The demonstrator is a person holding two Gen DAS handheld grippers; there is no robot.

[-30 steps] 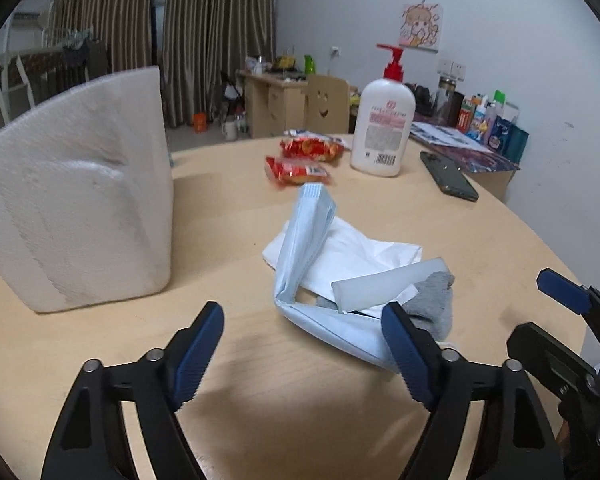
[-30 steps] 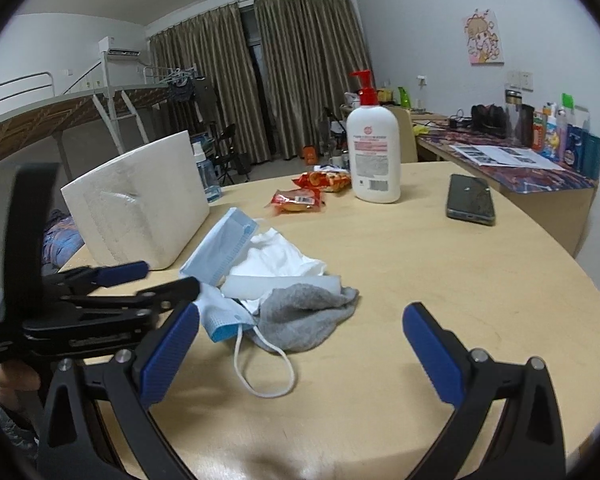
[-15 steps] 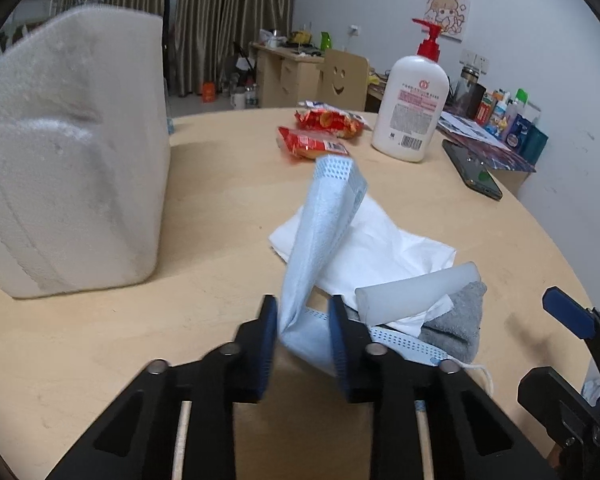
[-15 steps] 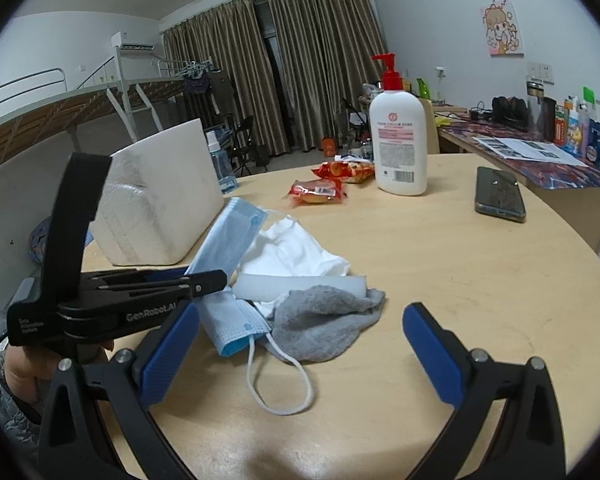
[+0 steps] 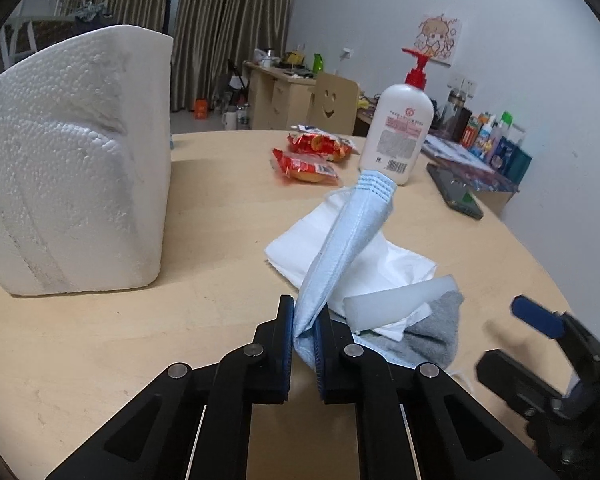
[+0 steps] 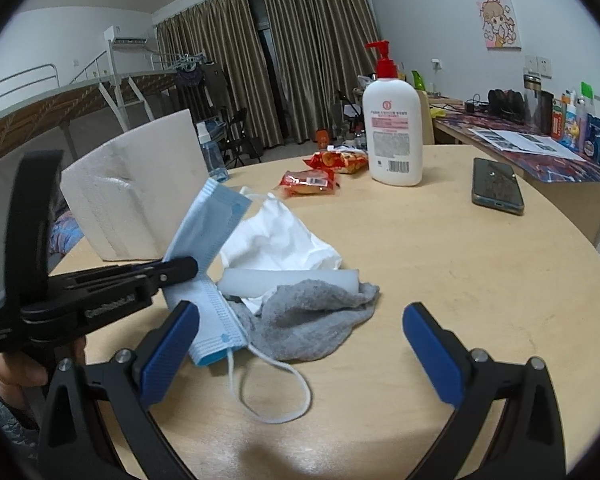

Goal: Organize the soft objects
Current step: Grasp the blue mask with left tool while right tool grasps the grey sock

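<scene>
Two blue pads of the left gripper (image 5: 304,340) have just been closing and now pinch a fold of the blue face mask (image 5: 342,248), whose far end stands up off the round wooden table (image 5: 220,208). The right gripper (image 6: 300,354) gapes wide, holding nothing, just short of the grey sock (image 6: 300,320), white cloth (image 6: 276,240) and foam strip (image 6: 288,278). Behind stand a styrofoam box (image 5: 72,160), lotion bottle (image 6: 392,132), snack packets (image 5: 304,164) and phone (image 6: 496,190); curtains (image 6: 268,80) hang beyond.

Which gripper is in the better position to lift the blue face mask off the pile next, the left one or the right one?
Left, probably. The left gripper has just closed its jaws on a fold of the blue face mask, so it only needs to lift. The right gripper hangs open nearer the grey sock.
</scene>
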